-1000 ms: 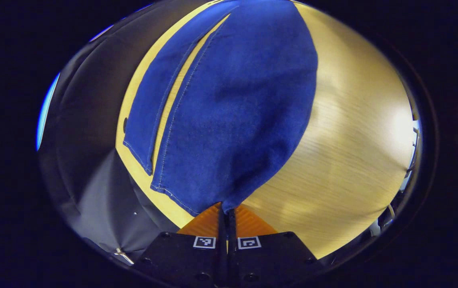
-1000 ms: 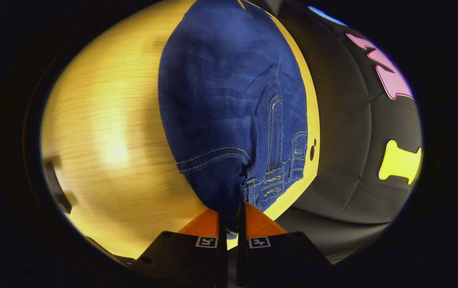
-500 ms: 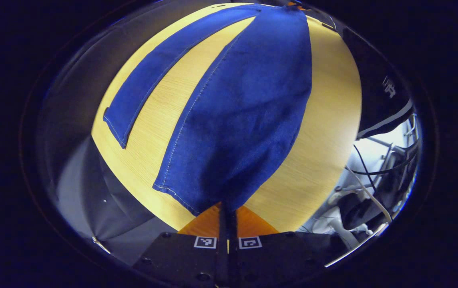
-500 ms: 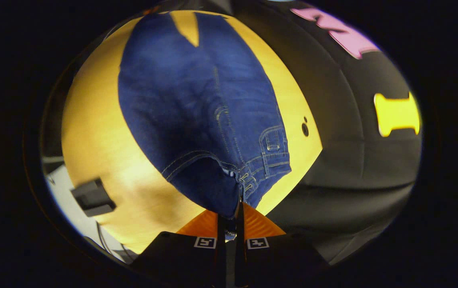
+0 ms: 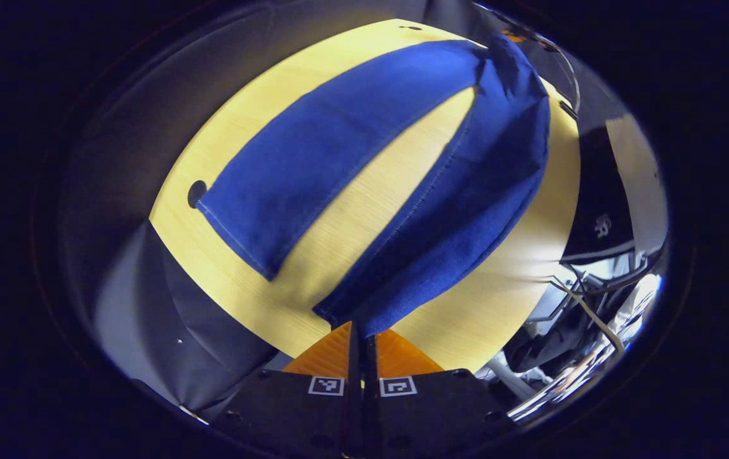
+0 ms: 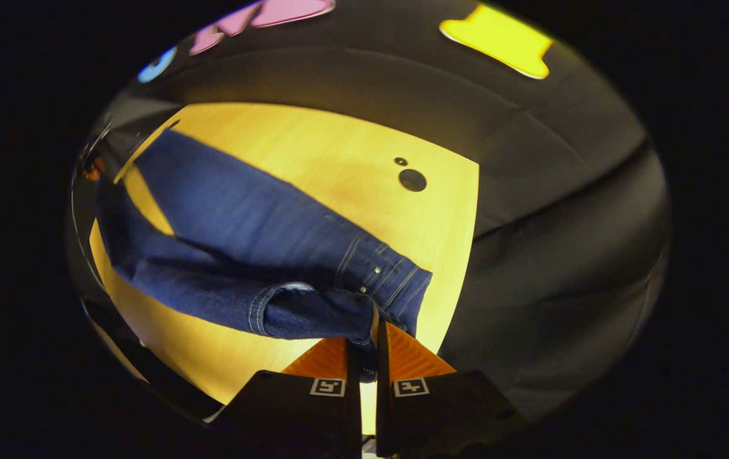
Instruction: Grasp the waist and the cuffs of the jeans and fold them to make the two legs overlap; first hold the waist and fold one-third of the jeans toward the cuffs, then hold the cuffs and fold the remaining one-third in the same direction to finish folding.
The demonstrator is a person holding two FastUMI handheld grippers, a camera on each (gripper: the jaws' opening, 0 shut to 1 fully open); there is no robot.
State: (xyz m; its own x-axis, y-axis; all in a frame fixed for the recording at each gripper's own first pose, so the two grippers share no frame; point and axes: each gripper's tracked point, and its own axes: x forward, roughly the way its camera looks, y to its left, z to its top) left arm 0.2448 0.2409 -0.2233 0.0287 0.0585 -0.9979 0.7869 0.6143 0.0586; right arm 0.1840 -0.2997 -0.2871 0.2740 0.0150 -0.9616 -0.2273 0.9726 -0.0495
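Jeans (image 5: 460, 210) run fwd from my left gripper (image 5: 362, 338), clamped on one leg's cuff. My right gripper (image 6: 368, 347) clenches the waist, probably lifted off the table (image 6: 339, 153).

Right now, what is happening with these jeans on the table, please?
A person is folding the jeans lengthwise with two handheld grippers. The left gripper is shut on the cuff of one leg, and the right gripper is shut on the waist. That leg is lifted above the wooden table, while the other leg lies flat. The legs do not overlap yet.
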